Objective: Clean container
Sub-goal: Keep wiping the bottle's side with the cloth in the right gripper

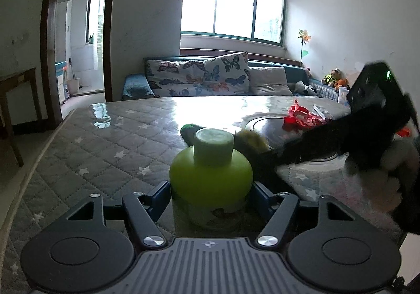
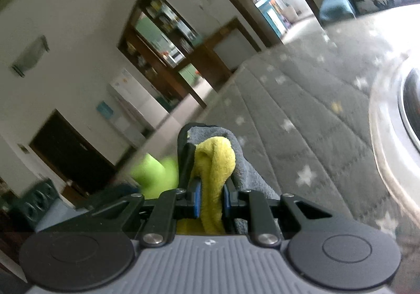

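A lime-green bottle [image 1: 211, 178] with a pale green cap stands upright on the quilted table cover, and my left gripper [image 1: 210, 192] is shut on its lower body. My right gripper [image 2: 212, 198] is shut on a yellow-and-grey cloth [image 2: 215, 160] that bulges up between its blue pads. In the left wrist view the right gripper's dark body [image 1: 349, 125] reaches in from the right, with the fuzzy cloth [image 1: 252, 140] just behind the bottle's right shoulder. The right wrist view is blurred; the bottle [image 2: 155, 173] shows low on the left beside the fingers.
The table carries a grey star-patterned cover [image 1: 110, 141] and a round turntable [image 1: 270, 123] in its middle. Red wrapping [image 1: 302, 115] and a clear packet [image 1: 323, 110] lie on the far right. A sofa with cushions [image 1: 210, 76] stands behind the table. A hand [image 1: 380, 183] holds the right gripper.
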Demonstrator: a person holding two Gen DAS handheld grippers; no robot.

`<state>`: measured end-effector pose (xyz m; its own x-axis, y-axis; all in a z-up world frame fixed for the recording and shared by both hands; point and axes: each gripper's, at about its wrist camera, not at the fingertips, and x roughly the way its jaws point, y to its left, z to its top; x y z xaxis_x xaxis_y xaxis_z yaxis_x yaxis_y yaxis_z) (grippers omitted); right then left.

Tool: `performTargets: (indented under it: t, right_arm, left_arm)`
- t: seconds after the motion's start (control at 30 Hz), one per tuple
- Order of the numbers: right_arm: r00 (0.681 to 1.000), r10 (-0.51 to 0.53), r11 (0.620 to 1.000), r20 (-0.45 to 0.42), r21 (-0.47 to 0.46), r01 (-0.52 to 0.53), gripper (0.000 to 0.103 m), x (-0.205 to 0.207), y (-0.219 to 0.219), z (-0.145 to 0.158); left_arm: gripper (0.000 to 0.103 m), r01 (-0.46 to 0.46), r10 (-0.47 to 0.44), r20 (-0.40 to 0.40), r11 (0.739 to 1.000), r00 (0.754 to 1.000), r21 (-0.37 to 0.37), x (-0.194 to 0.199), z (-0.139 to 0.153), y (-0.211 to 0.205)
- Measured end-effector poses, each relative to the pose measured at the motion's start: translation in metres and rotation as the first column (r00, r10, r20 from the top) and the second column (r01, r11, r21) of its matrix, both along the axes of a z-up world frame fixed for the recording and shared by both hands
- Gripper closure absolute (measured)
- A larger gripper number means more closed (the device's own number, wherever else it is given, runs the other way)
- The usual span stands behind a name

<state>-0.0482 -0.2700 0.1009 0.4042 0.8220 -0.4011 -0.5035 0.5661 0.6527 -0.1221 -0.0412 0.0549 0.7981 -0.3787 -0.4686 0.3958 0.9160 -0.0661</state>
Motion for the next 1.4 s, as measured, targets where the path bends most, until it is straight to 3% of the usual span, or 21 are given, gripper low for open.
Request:
performTargets:
  t: [0.27, 0.53, 1.0, 1.27, 1.4]
  right_arm:
    - [0.997, 0.047, 0.998, 0.064, -0.033, -0.045, 0.086, 0.021, 0.026, 0.020]
    - [0.999, 0.037, 0.994, -0.010, -0.098, -0.038, 0.086, 0.032, 0.032, -0.010]
    - [0.998, 0.023, 0.994, -0.060, -0.106, -0.029, 0.086, 0.003, 0.016, -0.028]
    - [0.999, 0.024, 0.999, 0.026, -0.025, -0.023, 0.086, 0.003, 0.020, 0.006]
    - [0.998, 0.044, 0.998, 0.038, -0.042, -0.042, 0.086, 0.018, 0.033, 0.011]
  left_arm:
    - [0.033, 0.019, -0.018, 0.013, 1.000, 1.000, -0.002, -0.002, -0.002, 0.003]
    - [0.033, 0.036, -0.036, 0.016, 0.999, 0.999, -0.008, -0.002, -0.002, 0.006]
    - [0.032, 0.002, -0.002, 0.011, 1.000, 1.000, -0.003, -0.008, -0.001, 0.007]
    - [0.032, -0.002, 0.002, 0.014, 1.000, 1.000, 0.000, -0.006, -0.002, 0.006]
    - [0.032, 0.003, -0.003, 0.020, 1.000, 1.000, -0.001, -0.009, -0.003, 0.008]
